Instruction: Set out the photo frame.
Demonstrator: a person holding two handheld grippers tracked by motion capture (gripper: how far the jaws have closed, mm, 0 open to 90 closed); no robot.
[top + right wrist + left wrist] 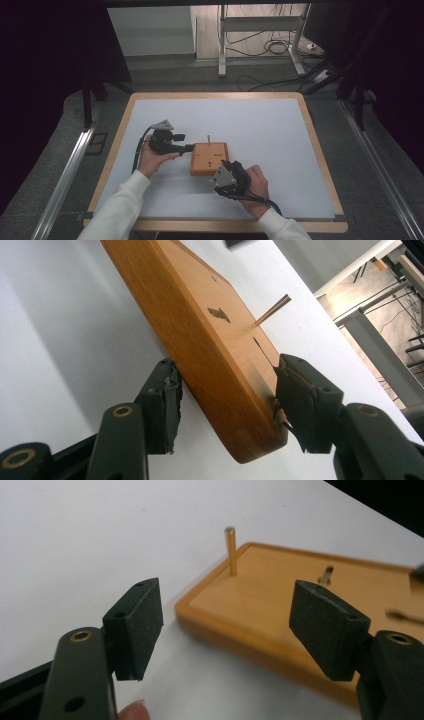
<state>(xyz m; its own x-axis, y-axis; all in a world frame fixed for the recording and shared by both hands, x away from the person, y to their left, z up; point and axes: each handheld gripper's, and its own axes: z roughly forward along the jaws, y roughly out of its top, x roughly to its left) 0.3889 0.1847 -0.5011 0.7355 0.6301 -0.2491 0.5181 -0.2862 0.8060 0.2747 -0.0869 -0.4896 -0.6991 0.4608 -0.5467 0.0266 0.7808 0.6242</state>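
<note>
A flat wooden board (209, 158) lies on the white mat, with a thin brass peg (208, 138) standing upright near its far edge. My left gripper (192, 147) is level at the board's left side and open. In the left gripper view its jaws (230, 630) stand wide with nothing between them, and the board (280, 595) and peg (230, 550) lie just beyond. My right gripper (225, 167) sits at the board's near right corner. In the right gripper view its jaws (227, 405) clamp the board (200, 330) by its edge, with the peg (272, 309) farther off.
The white mat (250, 120) covers a wooden table (320, 150). The board has small dark slots in its top (218, 314). Beyond the table's far edge stand metal frame legs (222, 45) and loose cables on the floor.
</note>
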